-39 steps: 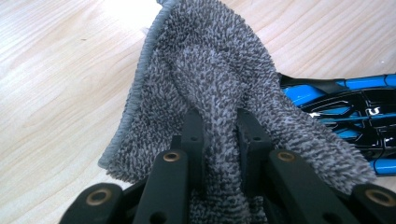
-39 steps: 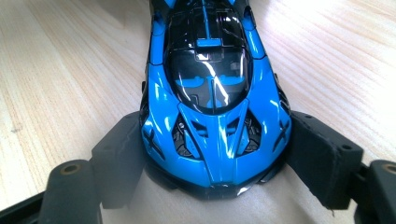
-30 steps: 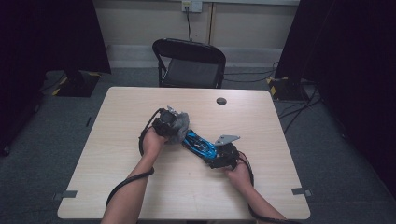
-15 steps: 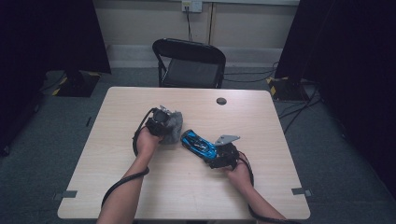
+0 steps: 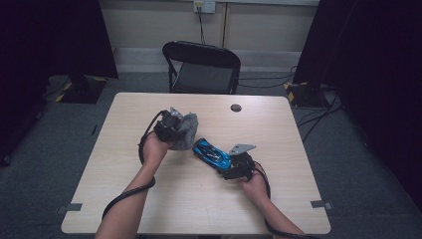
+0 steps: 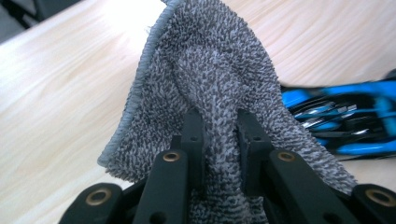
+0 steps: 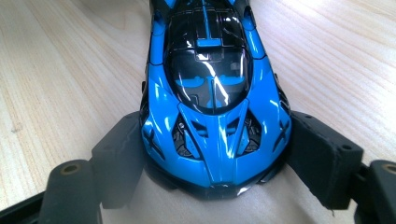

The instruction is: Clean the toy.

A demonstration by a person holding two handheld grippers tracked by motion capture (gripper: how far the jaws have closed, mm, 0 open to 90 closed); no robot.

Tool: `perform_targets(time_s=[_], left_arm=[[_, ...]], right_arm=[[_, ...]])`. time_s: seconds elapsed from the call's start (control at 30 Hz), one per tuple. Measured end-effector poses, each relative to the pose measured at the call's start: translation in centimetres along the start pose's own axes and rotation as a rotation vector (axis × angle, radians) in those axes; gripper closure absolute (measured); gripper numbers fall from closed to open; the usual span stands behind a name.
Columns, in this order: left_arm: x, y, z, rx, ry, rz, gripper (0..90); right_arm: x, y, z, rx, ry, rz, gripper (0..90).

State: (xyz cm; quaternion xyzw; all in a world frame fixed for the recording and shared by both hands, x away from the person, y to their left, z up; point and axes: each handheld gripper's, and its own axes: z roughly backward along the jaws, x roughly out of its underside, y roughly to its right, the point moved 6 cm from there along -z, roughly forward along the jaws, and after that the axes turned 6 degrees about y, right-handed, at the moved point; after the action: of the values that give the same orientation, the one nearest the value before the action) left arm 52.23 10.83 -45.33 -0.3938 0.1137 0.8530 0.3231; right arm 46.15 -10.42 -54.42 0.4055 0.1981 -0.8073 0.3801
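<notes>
left gripper (image 6: pixel 219 135) pinches a soft grey cloth (image 6: pixel 210 79), limp and light, just beside the blue toy car (image 7: pixel 215 93). right gripper (image 7: pixel 212 154) clamps the car's sides on the table (image 5: pixel 298 149); its glossy shell probably slips, so grip low.

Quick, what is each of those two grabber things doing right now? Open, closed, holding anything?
Left gripper: closed on a fold of the grey cloth.
Right gripper: closed on one end of the blue toy car, holding it on the table.
</notes>
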Motion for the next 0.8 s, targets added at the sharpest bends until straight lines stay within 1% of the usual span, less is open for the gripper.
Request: perform_targets(time_s=[0.03,0.1,0.13,0.17,0.23,0.27,0.3,0.37,0.4,0.43,0.5,0.6,0.63,0.67,0.7,0.8], left_arm=[[0.0,0.0,0.0,0.0,0.0,0.0,76.1],[-0.7,1.1,0.1,0.027,0.015,-0.022,76.1],[-1.2,1.9,0.1,0.044,0.026,-0.036,76.1],[-1.2,1.9,0.1,0.044,0.026,-0.036,76.1],[-1.7,2.8,0.1,0.064,0.034,-0.055,76.1],[-2.0,3.7,0.0,0.081,0.043,-0.065,76.1],[-2.0,3.7,0.0,0.081,0.043,-0.065,76.1],[-2.2,4.6,-0.3,0.103,0.038,-0.065,76.1],[-2.1,5.3,-0.6,0.115,0.036,-0.073,76.1],[-2.1,5.3,-0.6,0.115,0.036,-0.073,76.1],[-1.9,6.2,-1.1,0.136,0.026,-0.083,76.1],[-1.8,7.4,-1.6,0.156,0.021,-0.098,76.1],[-1.7,8.3,-1.9,0.17,0.016,-0.108,76.1],[-1.7,8.3,-1.9,0.17,0.016,-0.108,76.1],[-1.7,8.8,-2.2,0.18,0.016,-0.108,76.1],[-1.6,9.9,-2.9,0.199,0.004,-0.13,76.1]], right_arm=[[0.0,0.0,0.0,0.0,0.0,0.0,24.0],[0.0,0.0,0.0,0.0,0.0,0.0,23.9],[0.0,0.0,0.0,0.0,0.0,0.0,23.9],[0.0,0.0,0.0,0.0,0.0,0.0,23.9],[0.0,0.0,0.0,0.0,0.0,0.0,24.0],[0.0,0.0,0.0,0.0,0.0,0.0,23.9],[0.0,0.0,0.0,0.0,0.0,0.0,23.9],[0.0,0.0,0.0,0.0,0.0,0.001,24.0],[0.0,0.0,0.0,0.0,0.001,0.001,23.9],[0.0,0.0,0.0,0.0,0.001,0.001,23.9],[0.0,0.0,0.0,0.0,0.001,0.001,24.0],[0.0,0.0,0.0,0.0,0.001,0.001,23.9],[0.0,0.0,0.0,0.0,0.0,0.001,23.9],[0.0,0.0,0.0,0.0,0.0,0.001,23.9],[0.0,0.0,0.0,0.0,0.001,0.001,24.0],[0.0,0.0,0.0,0.0,0.0,0.001,24.0]])
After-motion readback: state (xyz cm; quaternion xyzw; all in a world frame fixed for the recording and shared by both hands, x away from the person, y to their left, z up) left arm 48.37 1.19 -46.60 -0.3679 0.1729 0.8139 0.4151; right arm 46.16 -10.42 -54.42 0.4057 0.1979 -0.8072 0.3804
